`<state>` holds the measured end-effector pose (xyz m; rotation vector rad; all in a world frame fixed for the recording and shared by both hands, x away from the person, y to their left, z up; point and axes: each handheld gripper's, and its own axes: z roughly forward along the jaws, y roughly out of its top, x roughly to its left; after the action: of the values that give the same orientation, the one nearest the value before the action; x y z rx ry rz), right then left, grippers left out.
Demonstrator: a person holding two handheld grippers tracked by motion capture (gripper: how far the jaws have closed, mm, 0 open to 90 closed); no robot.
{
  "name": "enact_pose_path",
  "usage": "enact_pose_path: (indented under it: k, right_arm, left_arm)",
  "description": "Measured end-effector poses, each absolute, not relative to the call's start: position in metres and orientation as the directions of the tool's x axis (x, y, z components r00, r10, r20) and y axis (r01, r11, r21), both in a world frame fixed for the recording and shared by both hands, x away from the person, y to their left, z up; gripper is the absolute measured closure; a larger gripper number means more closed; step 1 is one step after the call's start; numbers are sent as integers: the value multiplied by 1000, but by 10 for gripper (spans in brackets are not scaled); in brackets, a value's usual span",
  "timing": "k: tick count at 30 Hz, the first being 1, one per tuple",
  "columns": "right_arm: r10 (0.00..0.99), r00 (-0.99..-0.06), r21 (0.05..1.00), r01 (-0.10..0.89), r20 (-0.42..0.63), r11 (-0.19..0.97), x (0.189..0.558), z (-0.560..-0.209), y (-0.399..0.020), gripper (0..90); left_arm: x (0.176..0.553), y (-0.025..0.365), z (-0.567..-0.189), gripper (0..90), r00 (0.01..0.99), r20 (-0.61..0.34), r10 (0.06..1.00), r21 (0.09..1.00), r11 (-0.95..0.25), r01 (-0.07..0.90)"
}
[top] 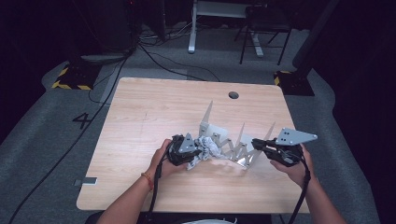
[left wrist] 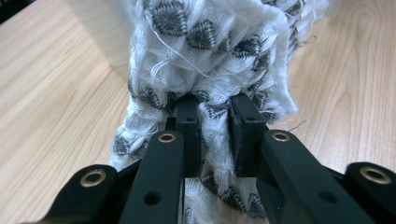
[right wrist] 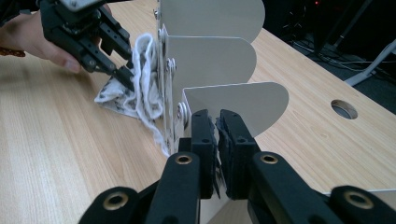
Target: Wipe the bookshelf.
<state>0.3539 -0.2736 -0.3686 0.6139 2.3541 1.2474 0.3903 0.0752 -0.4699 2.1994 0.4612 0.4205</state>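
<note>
Two tools gripped on cloth and rack.
Soft, limp patterned cloth [left wrist: 210, 60] is pinched by the left tool [left wrist: 212, 126] beside the rack; the stiff metal rack [right wrist: 224, 70] on the table [top: 140, 121] is clamped by the right tool [right wrist: 218, 135] at its near plate.

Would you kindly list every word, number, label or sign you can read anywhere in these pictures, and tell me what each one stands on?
"4": a large dark numeral on the grey floor, left of the wooden table, in the high view.
Yellow-and-black hazard stripes, a sign without words: on the stand bases on the floor beyond the table's far corners.
No print shows on the patterned cloth, the white folding rack or either tool.
</note>
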Motion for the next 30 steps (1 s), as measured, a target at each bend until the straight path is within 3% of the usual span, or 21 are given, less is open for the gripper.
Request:
enact_pose_path:
  k: [5,11,20,30]
  right_arm:
    - [553,-820,840,191,-148,508,354,-368,-274,850]
    - [552,-821,868,159,-149,470,348,-356,-272,836]
    - [496,-852,849,132,-167,512,350,-349,-232,804]
    - [530,-835,781,229,-149,581,369,-354,-202,783]
  left_arm:
    - [390,84,-460,766,858,150,492,814,-554,176]
    - [384,100,-429,766,825,129,550,908,-400,125]
    - [391,85,-450,764,851,132,508,850,-500,167]
    - [385,88,-450,760,868,140,477,835,-528,156]
